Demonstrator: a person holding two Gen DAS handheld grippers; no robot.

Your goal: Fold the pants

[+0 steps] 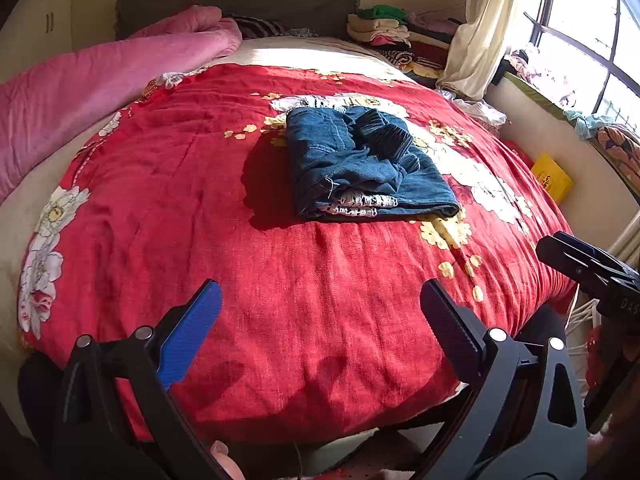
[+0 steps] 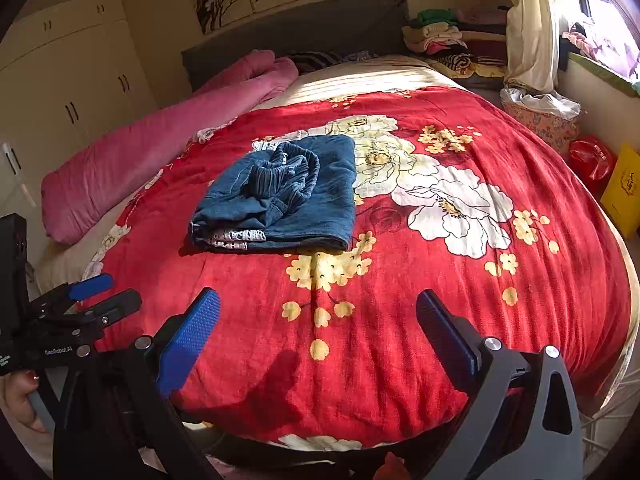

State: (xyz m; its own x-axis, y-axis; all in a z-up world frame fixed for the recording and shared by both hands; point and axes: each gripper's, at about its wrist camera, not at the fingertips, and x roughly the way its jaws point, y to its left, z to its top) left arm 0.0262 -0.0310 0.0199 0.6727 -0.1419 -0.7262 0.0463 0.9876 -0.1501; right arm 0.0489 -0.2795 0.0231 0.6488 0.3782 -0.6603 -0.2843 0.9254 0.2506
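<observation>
Pants [image 1: 362,164] lie ahead of both your grippers, on the red floral blanket [image 1: 248,264], toward the headboard side from the yellow flower sprig printed on it. They already sit as a compact, roughly square bundle of blue denim, so the long axis is hard to call; the folded layers open toward you, with white lace trim [image 2: 240,238] showing between them on that near edge. A ribbed dark waistband lies bunched on top, which leaves the stack lumpy rather than flat

Your left gripper [image 1: 320,312] has its jaws spread wide and empty, well apart from the bundle, and so does your right gripper [image 2: 318,316]. Neither looks clearly nearer; the bundle lies slightly right of the left jaws' line and slightly left of the right ones

My judgement: the folding looks close to finished, and any coming move would be a forward reach to smooth that waistband. Denim is stiff enough to keep a crease, the blanket beneath soft and wrinkled
</observation>
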